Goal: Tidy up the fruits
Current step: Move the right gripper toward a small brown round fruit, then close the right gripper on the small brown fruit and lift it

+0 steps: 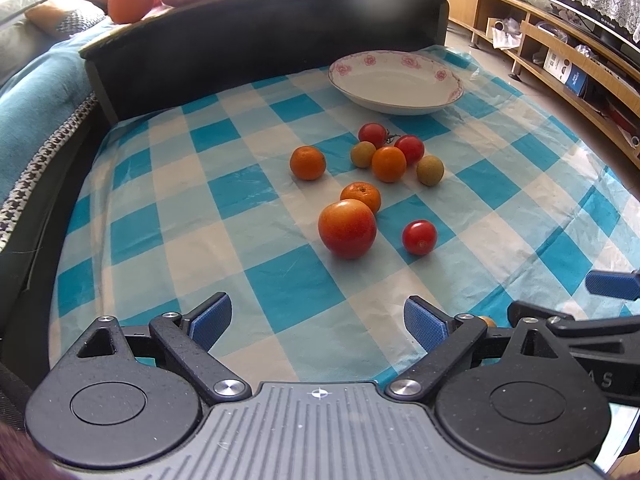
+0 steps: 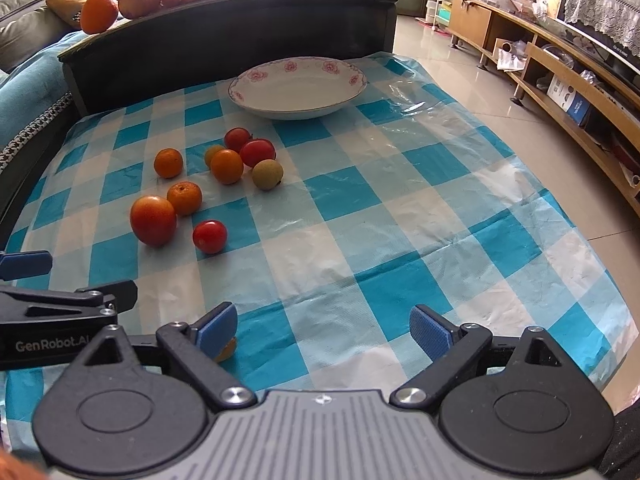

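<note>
A loose cluster of fruits (image 1: 362,188), oranges, red tomatoes and small greenish ones, lies on the checked cloth (image 2: 360,220) covering the counter. Behind them, apart, stands a white floral bowl (image 1: 396,80) with nothing in it. Both the left claw (image 1: 318,322) and right claw (image 2: 323,330) are open, gripping nothing.

Ahead of you: blue-checked tablecloth (image 2: 360,208) on the worktop, dark wooden headboard (image 2: 224,36) behind it, wooden TV cabinet (image 2: 560,80) along the right wall.
</note>
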Demonstrator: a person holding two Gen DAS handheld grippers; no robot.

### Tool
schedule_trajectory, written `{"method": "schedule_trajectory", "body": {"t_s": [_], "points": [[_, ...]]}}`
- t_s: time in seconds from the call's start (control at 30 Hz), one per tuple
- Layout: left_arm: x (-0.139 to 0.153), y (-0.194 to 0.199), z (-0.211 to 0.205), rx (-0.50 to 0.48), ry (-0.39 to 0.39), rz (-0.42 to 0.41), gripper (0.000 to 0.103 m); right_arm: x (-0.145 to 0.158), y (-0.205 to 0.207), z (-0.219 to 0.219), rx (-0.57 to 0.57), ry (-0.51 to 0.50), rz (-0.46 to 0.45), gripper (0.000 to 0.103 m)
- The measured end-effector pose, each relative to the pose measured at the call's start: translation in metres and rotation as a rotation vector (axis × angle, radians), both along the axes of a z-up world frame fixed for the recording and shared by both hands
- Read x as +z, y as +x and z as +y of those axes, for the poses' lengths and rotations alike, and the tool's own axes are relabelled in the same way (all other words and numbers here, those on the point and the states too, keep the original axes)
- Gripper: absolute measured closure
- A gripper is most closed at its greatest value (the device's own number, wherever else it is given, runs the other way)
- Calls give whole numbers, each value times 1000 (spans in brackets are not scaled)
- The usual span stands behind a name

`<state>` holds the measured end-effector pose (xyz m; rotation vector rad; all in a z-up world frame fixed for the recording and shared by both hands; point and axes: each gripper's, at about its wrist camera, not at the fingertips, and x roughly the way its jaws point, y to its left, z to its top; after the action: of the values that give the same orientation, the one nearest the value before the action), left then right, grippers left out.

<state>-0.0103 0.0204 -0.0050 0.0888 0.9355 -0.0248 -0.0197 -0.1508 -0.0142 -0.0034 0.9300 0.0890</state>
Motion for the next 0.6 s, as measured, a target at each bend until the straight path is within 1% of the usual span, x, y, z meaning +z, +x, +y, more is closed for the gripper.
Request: {"method": "schedule_trajectory", "body": {"t_s": [0.1,0.2,0.27,0.3,0.37,0.43,0.5,0.57,0.6], "points": [[1,2,4,13,-5,-3,7,-3,0,4,31,13,18,19],[2,4,8,23,-18,-5,7,-4,-3,12,86,31,16,28],[2,5,10,26,-28,-4,7,-4,-4,20,128,23,13,33],[2,6,11,27,-31,-4,7,-6,-4,24,147,15,15,38],[1,6,11,26,-35,-3,7,-6,-4,29,187,27,9,41],[0,7,12,27,-39,0,7,-6,-4,34,221,40,5,51],[-1,9,13,30,-44,5,7,-8,-4,38,249,43,9,52],[-2,10,13,30,-48,10,7,-12,-4,43,280,39,30,57],[-2,10,14,29,-50,11,7,-16,-3,46,292,32,46,61]]}}
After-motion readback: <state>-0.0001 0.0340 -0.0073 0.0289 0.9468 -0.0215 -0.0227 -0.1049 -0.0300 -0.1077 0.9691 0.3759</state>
